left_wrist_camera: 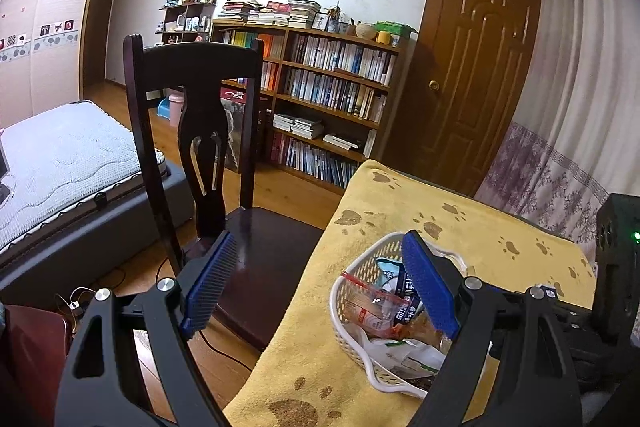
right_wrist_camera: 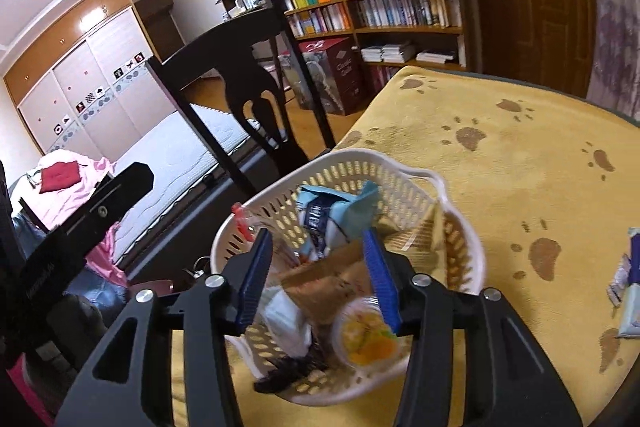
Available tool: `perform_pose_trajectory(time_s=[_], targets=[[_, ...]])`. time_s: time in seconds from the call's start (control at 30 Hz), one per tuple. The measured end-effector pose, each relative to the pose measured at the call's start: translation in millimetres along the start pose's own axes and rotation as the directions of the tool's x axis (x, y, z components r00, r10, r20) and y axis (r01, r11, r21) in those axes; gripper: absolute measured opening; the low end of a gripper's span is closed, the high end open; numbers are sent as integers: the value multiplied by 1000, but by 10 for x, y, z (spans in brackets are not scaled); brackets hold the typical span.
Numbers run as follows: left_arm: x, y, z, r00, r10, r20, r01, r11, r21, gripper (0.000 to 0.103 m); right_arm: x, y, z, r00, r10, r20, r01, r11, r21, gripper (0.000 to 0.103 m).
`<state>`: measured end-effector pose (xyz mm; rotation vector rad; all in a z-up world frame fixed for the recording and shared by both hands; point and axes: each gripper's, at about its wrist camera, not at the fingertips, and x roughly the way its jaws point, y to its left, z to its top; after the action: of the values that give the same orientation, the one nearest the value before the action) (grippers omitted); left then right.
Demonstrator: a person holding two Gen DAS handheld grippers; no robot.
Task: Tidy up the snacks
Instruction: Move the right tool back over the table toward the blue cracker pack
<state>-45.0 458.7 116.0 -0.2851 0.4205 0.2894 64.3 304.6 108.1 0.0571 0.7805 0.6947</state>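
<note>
A white plastic basket (left_wrist_camera: 359, 273) (right_wrist_camera: 360, 155) stands on the yellow paw-print cloth near the table's left edge. It holds several snacks: a light-blue packet (right_wrist_camera: 344, 205), a brown packet (right_wrist_camera: 332, 281), a fruit cup (right_wrist_camera: 368, 341) and a red-striped clear bag (left_wrist_camera: 370, 301). My right gripper (right_wrist_camera: 318, 281) hovers open just over the basket, the brown packet lying between its blue pads. My left gripper (left_wrist_camera: 320, 283) is open wide with nothing in it, its right pad (left_wrist_camera: 428, 283) over the basket's near rim and its left pad over the chair seat. More packets (right_wrist_camera: 628, 291) lie on the cloth at the far right.
A dark wooden chair (left_wrist_camera: 192, 67) (right_wrist_camera: 240, 75) stands against the table's left side. Beyond it are a bed (left_wrist_camera: 60, 155), a bookshelf (left_wrist_camera: 328, 87) and a brown door (left_wrist_camera: 472, 67). The yellow cloth (right_wrist_camera: 520, 167) stretches bare behind the basket. Cables lie on the floor under the chair.
</note>
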Motion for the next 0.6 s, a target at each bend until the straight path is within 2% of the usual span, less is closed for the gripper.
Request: perform_pose_trajectory(time_s=[0.2, 0.43, 0.6], targets=[[18, -172, -51, 1000, -15, -16, 15, 999, 39, 86, -161, -173, -102, 997, -67, 40, 67, 998, 1, 53], [32, -384, -106, 999, -30, -27, 32, 996, 79, 90, -363, -678, -266, 985, -164, 52, 160, 985, 67, 55], [26, -556, -160, 999, -42, -34, 46, 992, 118, 96, -515, -1101, -379, 970, -236, 57, 225, 962, 154, 66]])
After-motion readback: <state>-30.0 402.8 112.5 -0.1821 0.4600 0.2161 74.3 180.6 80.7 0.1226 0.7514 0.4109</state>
